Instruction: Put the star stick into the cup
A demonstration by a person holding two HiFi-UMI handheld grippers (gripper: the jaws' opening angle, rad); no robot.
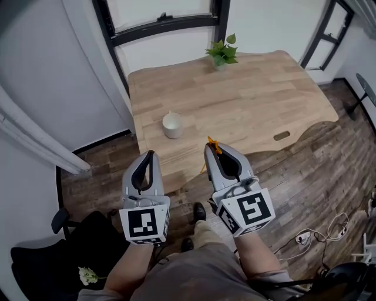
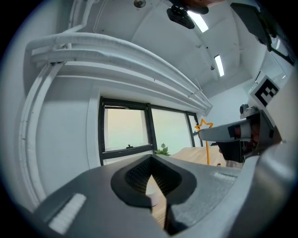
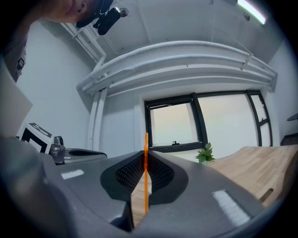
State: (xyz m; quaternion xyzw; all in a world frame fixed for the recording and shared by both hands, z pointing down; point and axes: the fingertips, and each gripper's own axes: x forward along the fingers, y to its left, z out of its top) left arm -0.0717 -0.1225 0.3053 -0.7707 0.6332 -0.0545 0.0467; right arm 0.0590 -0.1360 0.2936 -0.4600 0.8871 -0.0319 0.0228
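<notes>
Nearest, both grippers are held out side by side at the table's near edge. The left gripper [image 1: 149,155] is clenched on nothing: its pads meet at the tips, and only wood shows through the gap below them. I judge it is simply parked out of the way. The right gripper [image 1: 212,149] grasps the stick [image 3: 145,148] across its shaft, pads tight on either side, so the star [image 1: 214,143] stands clear above the jaws and the bare end hangs below. That upright hold suits the job, I think: the lower end can go straight down into the cup without the jaws fouling the rim. So the stick is in the air, in the right gripper, not yet over the cup. Farther on, the cup [image 1: 173,125] stands upright on the table [image 1: 258,106], mouth up, apart from the stick and a little to its left. Beyond, a plant [image 1: 222,54] sits at the far edge under the window [image 1: 164,17]
</notes>
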